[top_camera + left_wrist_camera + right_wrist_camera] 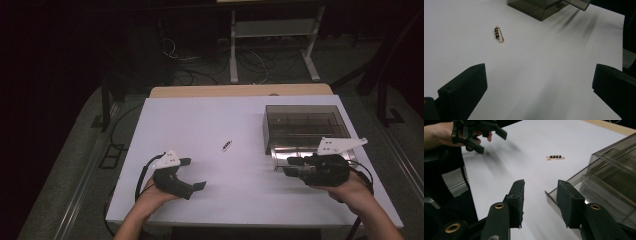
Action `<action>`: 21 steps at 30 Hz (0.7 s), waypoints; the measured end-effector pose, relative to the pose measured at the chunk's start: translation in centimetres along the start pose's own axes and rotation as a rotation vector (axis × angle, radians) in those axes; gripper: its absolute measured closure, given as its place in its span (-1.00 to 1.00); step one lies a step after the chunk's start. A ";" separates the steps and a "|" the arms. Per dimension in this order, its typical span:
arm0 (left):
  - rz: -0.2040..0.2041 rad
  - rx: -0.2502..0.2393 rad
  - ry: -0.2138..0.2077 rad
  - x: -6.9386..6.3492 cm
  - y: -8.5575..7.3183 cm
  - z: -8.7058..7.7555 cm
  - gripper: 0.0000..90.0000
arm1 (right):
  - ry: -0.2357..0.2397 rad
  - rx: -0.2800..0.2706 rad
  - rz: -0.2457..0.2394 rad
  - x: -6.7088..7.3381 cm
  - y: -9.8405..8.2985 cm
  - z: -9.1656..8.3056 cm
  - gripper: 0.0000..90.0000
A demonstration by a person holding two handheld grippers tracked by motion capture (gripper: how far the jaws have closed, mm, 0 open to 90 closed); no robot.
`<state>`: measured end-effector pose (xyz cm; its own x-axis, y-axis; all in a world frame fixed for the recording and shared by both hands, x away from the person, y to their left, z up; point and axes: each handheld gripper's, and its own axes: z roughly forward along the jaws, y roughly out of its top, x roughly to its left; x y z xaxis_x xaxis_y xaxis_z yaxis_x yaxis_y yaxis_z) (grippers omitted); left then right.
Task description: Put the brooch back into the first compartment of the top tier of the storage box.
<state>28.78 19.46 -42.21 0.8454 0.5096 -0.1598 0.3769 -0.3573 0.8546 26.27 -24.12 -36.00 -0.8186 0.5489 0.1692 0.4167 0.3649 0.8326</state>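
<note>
A small beaded safety pin (226, 145) lies flat mid-table, also in the left gripper view (499, 34) and the right gripper view (555, 157). A smoky clear box (305, 125) stands at the right, its front flap (552, 195) folded down onto the table. My left gripper (196, 173) rests near the front left with its jaws wide apart (539, 82) and nothing between them; the pin lies ahead of it. My right gripper (284, 165) points left at the box's front, jaws partly apart (540, 192). The flap's corner shows just beyond the gap, and the pads touch nothing.
The white table top (200, 120) ends at a wooden strip (240, 91) on the far side. Beyond it are a white stand's legs (233, 50) and loose cables on a dark floor. The other hand with the left gripper (492, 142) appears far left in the right gripper view.
</note>
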 end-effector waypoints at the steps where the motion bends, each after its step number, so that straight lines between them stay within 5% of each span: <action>1: -0.001 -0.001 0.001 0.0 0.0 0.0 -1.00 | 0.003 0.006 -0.008 0.2 -0.1 0.2 0.26; 11: -0.006 -0.003 0.003 0.0 0.0 0.1 -1.00 | 0.031 0.028 -0.036 1.2 -1.6 1.4 0.24; 21: -0.001 -0.001 0.003 -0.1 0.1 0.2 -1.00 | -0.005 0.038 -0.056 1.3 -4.0 2.0 0.13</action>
<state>28.83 19.27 -42.25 0.8442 0.5119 -0.1591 0.3772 -0.3565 0.8548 24.35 -23.37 -40.11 -0.8391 0.5303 0.1208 0.3855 0.4234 0.8198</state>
